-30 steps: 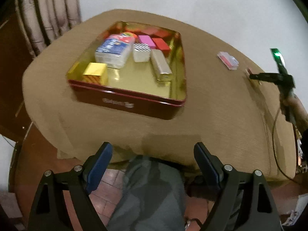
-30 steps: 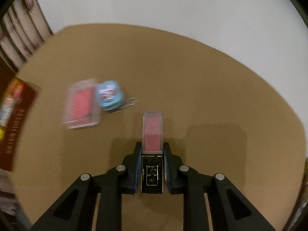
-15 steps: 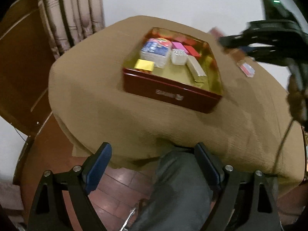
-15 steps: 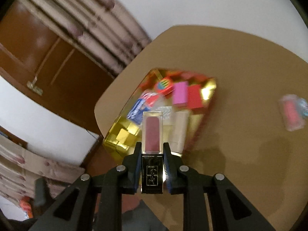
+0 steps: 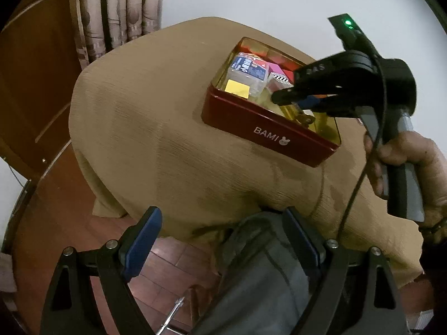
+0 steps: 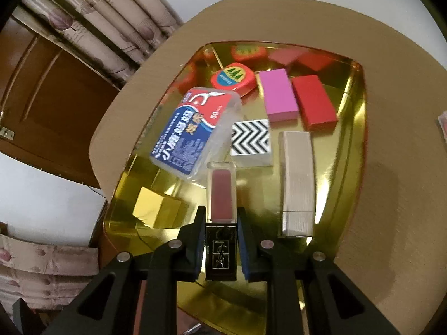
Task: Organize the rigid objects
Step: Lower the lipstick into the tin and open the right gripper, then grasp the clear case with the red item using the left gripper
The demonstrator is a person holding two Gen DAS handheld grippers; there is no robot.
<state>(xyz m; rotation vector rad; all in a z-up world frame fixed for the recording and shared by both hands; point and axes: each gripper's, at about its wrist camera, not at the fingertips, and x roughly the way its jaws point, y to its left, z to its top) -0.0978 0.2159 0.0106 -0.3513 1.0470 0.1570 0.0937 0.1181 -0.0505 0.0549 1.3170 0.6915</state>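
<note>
My right gripper (image 6: 220,220) is shut on a lip gloss tube (image 6: 221,194) with a clear top, dark red fill and black cap. It holds the tube over the near part of the gold-lined red tin (image 6: 360,128), between a yellow block (image 6: 152,209) and a silver lipstick case (image 6: 297,181). In the left wrist view the right gripper (image 5: 304,102) reaches into the tin (image 5: 268,136) from the right. My left gripper (image 5: 222,237) is open and empty, below the table edge.
The tin also holds a floss-pick box (image 6: 195,134), a zigzag block (image 6: 251,142), pink (image 6: 279,95) and red (image 6: 314,102) blocks and a red round tin (image 6: 233,79). A tan cloth (image 5: 156,128) covers the table. A trouser leg (image 5: 259,273) lies under my left gripper.
My right gripper has carried the lip gloss tube from the bare cloth over to the tin and down into it. My left gripper has drawn back and swung left.
</note>
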